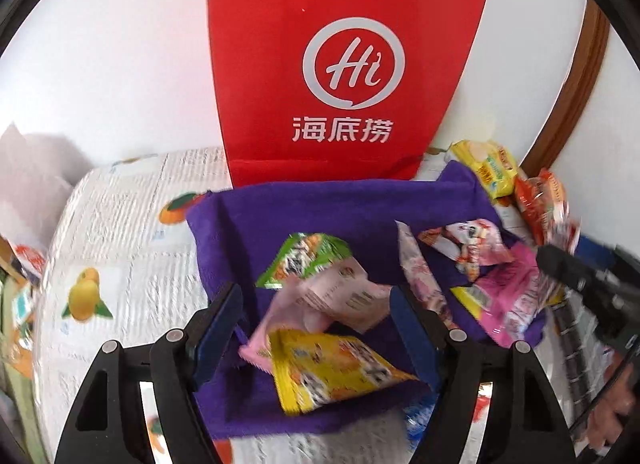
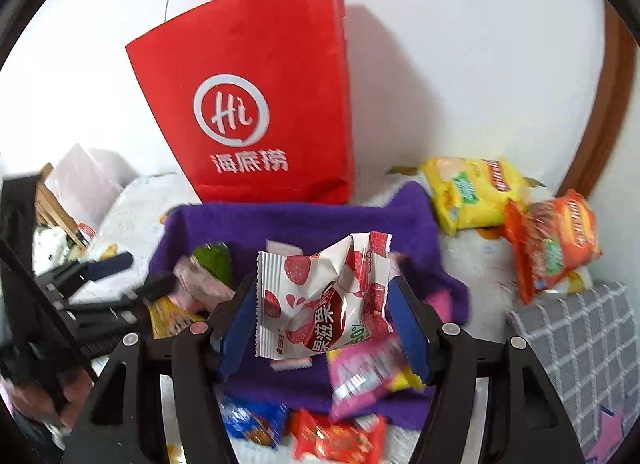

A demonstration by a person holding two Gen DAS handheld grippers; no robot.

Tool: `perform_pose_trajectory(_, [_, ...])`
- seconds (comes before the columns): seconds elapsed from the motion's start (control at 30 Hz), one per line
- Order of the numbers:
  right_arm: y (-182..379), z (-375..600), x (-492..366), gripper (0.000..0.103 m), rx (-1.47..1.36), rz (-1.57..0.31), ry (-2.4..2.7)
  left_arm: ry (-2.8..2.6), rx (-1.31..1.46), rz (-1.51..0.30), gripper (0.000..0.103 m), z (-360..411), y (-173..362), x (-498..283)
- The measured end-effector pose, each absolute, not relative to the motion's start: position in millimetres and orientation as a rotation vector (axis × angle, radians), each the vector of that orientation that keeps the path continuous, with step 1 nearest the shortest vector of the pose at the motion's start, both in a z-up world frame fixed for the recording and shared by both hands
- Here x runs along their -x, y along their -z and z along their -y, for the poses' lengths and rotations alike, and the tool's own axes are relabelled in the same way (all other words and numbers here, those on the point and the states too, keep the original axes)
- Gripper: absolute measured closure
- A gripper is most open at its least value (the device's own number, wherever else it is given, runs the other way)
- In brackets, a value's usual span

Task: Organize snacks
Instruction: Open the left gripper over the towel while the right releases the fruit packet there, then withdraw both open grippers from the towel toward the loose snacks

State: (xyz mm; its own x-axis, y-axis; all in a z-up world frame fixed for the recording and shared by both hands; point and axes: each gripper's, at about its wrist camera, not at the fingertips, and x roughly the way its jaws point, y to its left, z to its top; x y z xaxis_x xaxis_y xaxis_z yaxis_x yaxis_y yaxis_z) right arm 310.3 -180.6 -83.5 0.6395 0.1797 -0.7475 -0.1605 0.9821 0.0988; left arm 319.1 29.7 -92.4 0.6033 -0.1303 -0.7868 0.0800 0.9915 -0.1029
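Snack packets lie on a purple cloth [image 1: 300,204] [image 2: 280,220] on the table. My right gripper [image 2: 322,304] is shut on a white packet with red strawberries [image 2: 320,296], held just above the cloth; this packet is sharp while those below blur. My left gripper [image 1: 316,324] is open over a yellow packet [image 1: 332,372], a pink packet [image 1: 340,296] and a green packet [image 1: 304,260]; its pads do not press on them. The left gripper [image 2: 136,276] shows at the left of the right wrist view. The right gripper [image 1: 560,264] shows at the right edge of the left wrist view.
A red paper bag [image 1: 340,44] [image 2: 260,84] stands against the wall behind the cloth. A yellow cracker pack [image 2: 472,192] and an orange one [image 2: 552,240] lie at the back right. A grey checked cloth [image 2: 580,344] is at right. Blue [image 2: 252,420] and red [image 2: 340,440] packets lie at the front.
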Motion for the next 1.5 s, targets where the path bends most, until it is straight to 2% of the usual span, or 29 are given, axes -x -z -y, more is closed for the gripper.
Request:
perform_pose_trajectory(0.27, [105,219,-252,0.037,-0.118,-0.914,-0.165,0.115,0.018,-0.904,0.028,-19,78,-274])
perform_pose_trajectory(0.6, [116,219,-207,0.037,-0.042,-0.897,-0.132,0.108,0.004,-0.932,0.028,-20,84,-227])
perform_pose_trajectory(0.83, [157,246,-200,0.036,-0.097,-0.961,-0.114,0.135,0.004,-0.939,0.028,-17,97,-212])
perform_pose_trajectory(1.07, [194,232,-206,0.031,0.024,-0.985,-0.106,0.177,-0.008,-0.966,0.028,-1,122,-207])
perform_pose_trajectory(1.23, [203,233,-206,0.031,0.046,-0.962,-0.105,0.178,-0.008,-0.982,0.028,3,132,-211])
perform_pose_trajectory(1.3, [203,235,-206,0.04,0.037,-0.952,-0.11,0.18,-0.005,-0.986,0.028,4,135,-212])
perform_pose_trajectory(1.37, [201,235,-206,0.059,0.053,-0.942,-0.101,0.176,-0.006,-0.992,0.028,5,137,-212])
perform_pose_trajectory(1.5, [194,236,-204,0.069,0.085,-0.939,-0.111,0.171,-0.006,-1.0,0.028,4,139,-211])
